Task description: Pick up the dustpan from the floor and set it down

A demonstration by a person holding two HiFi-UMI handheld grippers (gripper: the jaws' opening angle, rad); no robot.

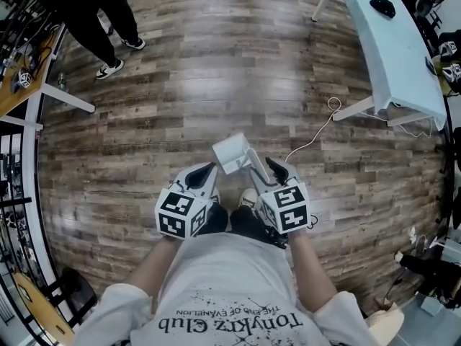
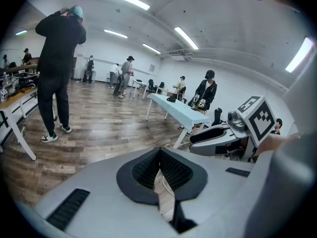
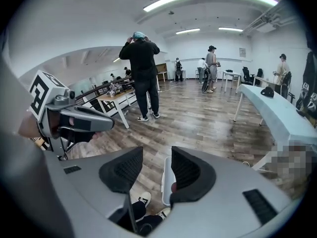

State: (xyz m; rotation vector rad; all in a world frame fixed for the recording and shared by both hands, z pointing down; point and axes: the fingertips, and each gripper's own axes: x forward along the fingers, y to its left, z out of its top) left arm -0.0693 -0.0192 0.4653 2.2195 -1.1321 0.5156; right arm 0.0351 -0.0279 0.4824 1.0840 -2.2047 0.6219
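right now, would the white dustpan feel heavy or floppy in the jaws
The dustpan looks like thin-walled plastic, so it is probably light and stiff. Its smooth handle may slip, and the pan could tilt from it.

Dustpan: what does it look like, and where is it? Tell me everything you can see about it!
The dustpan is white and looks like plastic. It has a boxy scoop and a pale handle running back beside the right gripper. It shows against the wooden floor, just ahead of the person's shoes. In the right gripper view its white edge lies against one dark pad, with floor showing on its other side, so how firmly it is gripped can't be told.
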